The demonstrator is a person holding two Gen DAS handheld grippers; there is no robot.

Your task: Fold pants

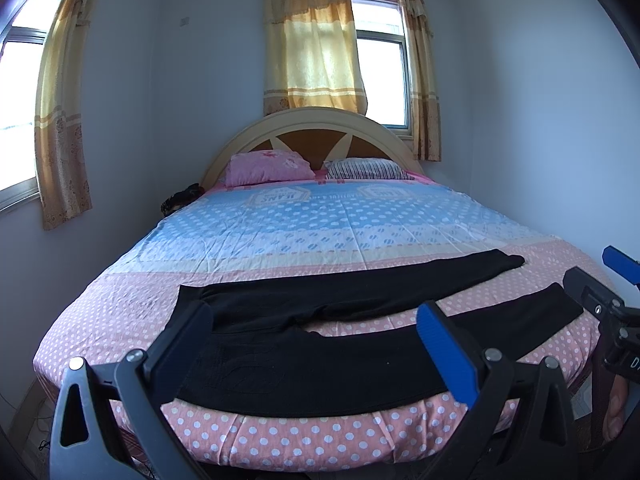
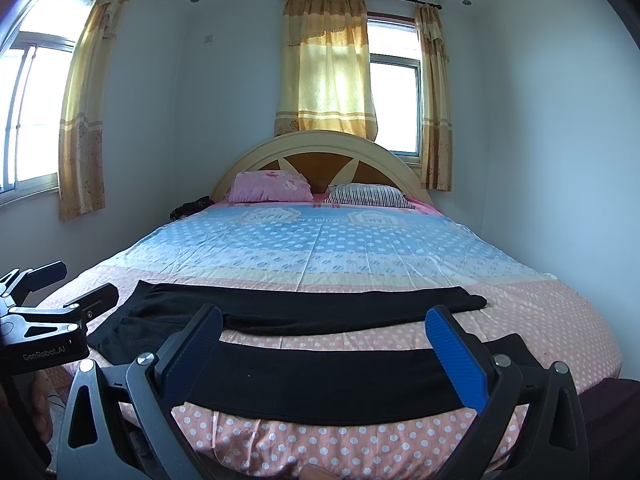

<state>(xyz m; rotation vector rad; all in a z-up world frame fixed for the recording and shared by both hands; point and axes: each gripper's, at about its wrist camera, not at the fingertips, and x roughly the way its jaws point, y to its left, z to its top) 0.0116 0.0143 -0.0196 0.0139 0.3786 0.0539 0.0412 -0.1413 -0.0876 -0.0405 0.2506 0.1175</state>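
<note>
Black pants (image 1: 320, 320) lie unfolded across the polka-dot bed (image 1: 280, 440) foot — left gripper (image 1: 320, 344) spread wide, hovering above. Right wrist view: right gripper (image 2: 324, 356) gapes open too — over the near leg, gripping nothing.

A home bedroom; bed (image 1: 280, 216), pillows (image 1: 268, 166), curtained windows (image 1: 312, 48).

Lighting: daylight, from windows (image 1: 380, 64) at 12 and 9 o'clock; curtains (image 1: 312, 48) glow. Bluish cast. Fisheye bending, dark corners. Focus sharp.
</note>
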